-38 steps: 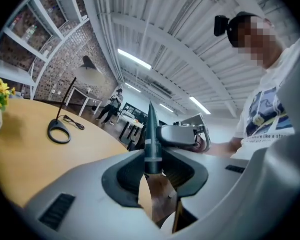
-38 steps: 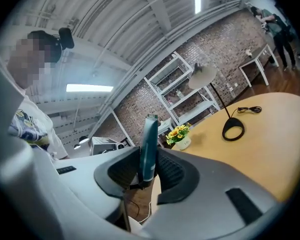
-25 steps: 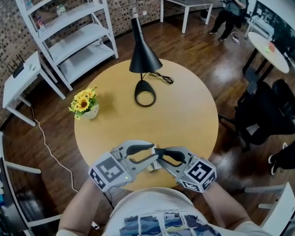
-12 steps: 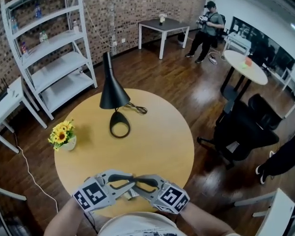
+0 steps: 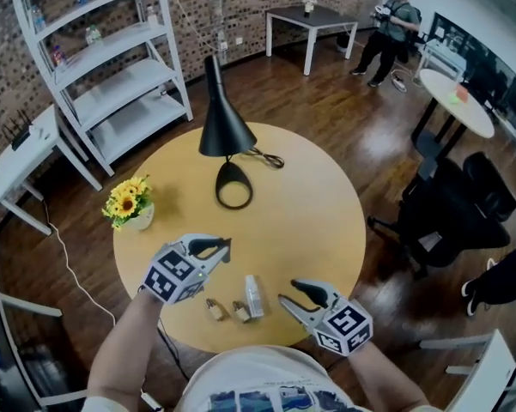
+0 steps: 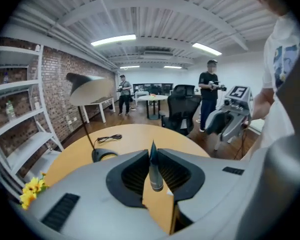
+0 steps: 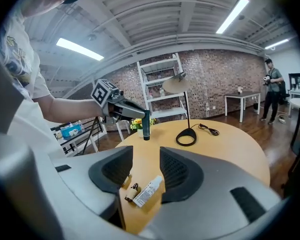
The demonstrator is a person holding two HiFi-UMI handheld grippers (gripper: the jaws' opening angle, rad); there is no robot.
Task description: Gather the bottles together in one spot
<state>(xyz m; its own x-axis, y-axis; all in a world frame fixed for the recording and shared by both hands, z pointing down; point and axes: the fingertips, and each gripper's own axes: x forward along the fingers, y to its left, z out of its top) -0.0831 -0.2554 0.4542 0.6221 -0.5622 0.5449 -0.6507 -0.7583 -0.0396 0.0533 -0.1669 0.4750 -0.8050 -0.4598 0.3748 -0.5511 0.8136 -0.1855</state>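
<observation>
**Status: dark bottle in left gripper, three bottles grouped at 6 o'clock**

**Change from earlier frames.** One second ago both grippers sat tip to tip over the 6 o'clock edge of the round table [image 5: 313, 200]. They now stand well apart. The left gripper [image 5: 216, 247] is over the 8 o'clock sector and the right gripper [image 5: 290, 292] is at 5 o'clock. The camera framing has also shifted.

**Left gripper.** The jaws are fully closed on the dark bottle [image 6: 155, 175], which is clamped between the pads. The right gripper view shows this bottle upright, gripped near its top. Contact between its base and the table cannot be confirmed.

**Right gripper.** The jaws have just been opening and now stand partly apart. Nothing is between the pads. The table shows through the gap.

**Containers.** A white pot [image 5: 141, 221] at 9 o'clock holds yellow flowers [image 5: 125, 200].

**Task items.** The dark bottle is slim, dark green and tapers to a point at one end. The white bottle [image 5: 253, 296] lies on its side at 6 o'clock and carries printed text. Two small brown bottles [image 5: 215, 309] lie just beside it, toward 7 o'clock.

**Other.** A black lamp [image 5: 221, 131] stands at 12 o'clock.
</observation>
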